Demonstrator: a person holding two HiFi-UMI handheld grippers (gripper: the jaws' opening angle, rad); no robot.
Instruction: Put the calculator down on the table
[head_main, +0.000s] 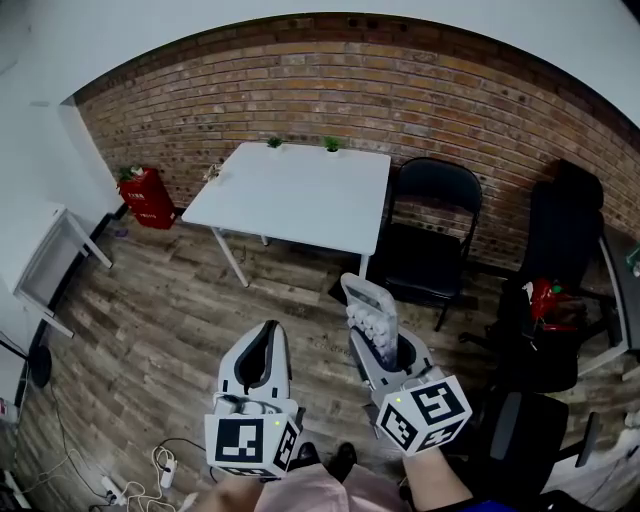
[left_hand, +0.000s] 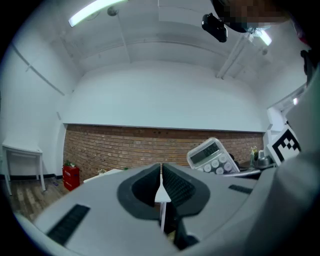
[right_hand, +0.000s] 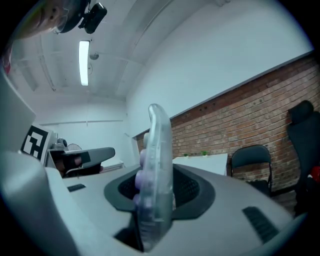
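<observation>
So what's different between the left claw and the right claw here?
The left claw is shut on nothing; the right claw grips a calculator that stands edge-on. The left claw's jaws meet, while the right claw's sit apart by the calculator's thickness. Both have a marker cube and point roughly level toward the white table.

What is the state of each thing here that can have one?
Pale grey push-button calculator: held on edge, not yet on the table.
Right hand-held gripper: shut on the calculator.
Left hand-held gripper: shut, empty.
White rectangular table: standing, two small green plants at its far edge.
Black folding chair: unfolded, nobody on it.
</observation>
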